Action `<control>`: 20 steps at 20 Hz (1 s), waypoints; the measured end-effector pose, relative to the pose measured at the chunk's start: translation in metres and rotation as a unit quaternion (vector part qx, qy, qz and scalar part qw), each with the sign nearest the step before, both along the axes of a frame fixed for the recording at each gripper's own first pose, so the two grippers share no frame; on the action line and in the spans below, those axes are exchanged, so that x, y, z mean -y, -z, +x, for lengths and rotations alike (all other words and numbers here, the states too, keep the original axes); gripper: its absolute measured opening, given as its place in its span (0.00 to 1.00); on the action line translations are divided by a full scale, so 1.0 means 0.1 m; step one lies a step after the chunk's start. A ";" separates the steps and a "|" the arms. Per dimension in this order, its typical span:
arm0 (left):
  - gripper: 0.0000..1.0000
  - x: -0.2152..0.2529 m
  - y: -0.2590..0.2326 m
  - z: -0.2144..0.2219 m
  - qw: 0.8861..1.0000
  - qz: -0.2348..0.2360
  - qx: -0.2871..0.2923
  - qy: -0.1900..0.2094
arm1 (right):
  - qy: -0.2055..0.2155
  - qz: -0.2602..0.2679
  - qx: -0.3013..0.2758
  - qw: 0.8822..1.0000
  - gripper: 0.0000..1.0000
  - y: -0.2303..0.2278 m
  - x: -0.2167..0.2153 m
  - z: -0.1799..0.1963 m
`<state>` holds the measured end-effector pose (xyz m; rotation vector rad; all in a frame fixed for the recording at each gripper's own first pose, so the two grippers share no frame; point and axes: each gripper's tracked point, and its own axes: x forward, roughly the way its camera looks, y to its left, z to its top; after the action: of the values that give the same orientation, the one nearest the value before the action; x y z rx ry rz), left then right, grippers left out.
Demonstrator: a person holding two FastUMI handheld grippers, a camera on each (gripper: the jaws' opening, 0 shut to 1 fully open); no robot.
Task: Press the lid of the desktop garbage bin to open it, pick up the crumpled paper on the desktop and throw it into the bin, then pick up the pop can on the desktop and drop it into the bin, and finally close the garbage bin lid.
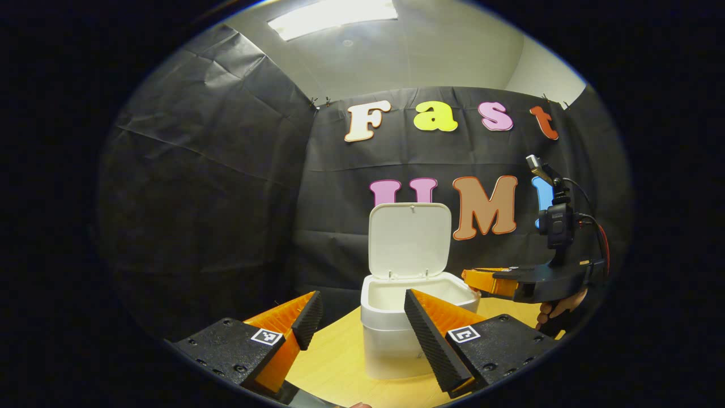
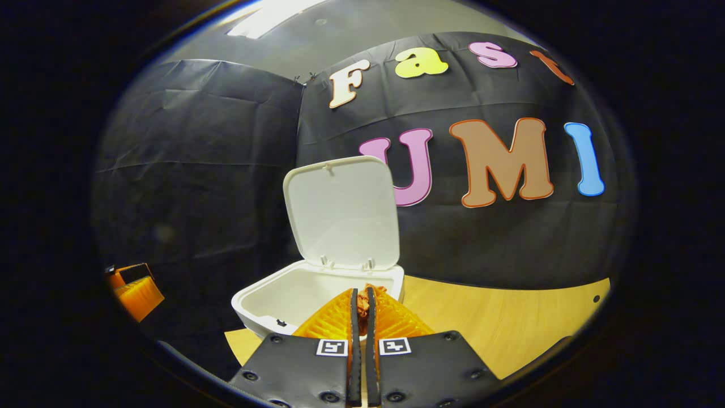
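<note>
Closed right gripper (image 2: 361,306) over open bin (image 2: 266,303); left gripper (image 1: 362,317) open before it.

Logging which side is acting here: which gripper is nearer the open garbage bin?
Right. The right gripper hangs at the garbage bin rim, over its opening, fingers nearly together with something crumpled between them. The left gripper sits back from the bin's front, open.

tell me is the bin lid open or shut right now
Open: the lid stands upright on its rear hinges above the bin, leaving the white interior exposed.
</note>
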<state>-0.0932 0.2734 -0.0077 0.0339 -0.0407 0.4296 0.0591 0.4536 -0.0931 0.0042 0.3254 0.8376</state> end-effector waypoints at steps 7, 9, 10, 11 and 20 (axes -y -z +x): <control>0.93 -0.03 0.02 0.01 1.000 -0.001 0.002 -0.006 | -0.032 -0.007 0.022 0.999 0.96 -0.04 -0.11 -0.19; 0.93 0.07 -0.01 0.08 1.000 0.000 0.004 0.006 | -0.017 -0.004 0.049 0.999 0.97 -0.18 0.03 -0.15; 0.93 0.14 -0.02 0.12 1.000 0.001 0.007 0.014 | -0.008 -0.003 0.055 0.998 0.97 -0.22 0.11 -0.13; 0.93 0.22 -0.05 0.16 1.000 0.002 0.009 0.024 | 0.005 -0.002 0.060 0.998 0.97 -0.24 0.25 -0.11; 0.94 1.17 -0.09 0.71 0.991 0.001 0.017 0.134 | 0.155 -0.015 0.084 0.984 0.97 -0.43 1.94 0.14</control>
<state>-0.0222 0.1565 0.0013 0.0227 -0.0790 0.1621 0.0729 0.2594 -0.0503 -0.0430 0.1721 0.5207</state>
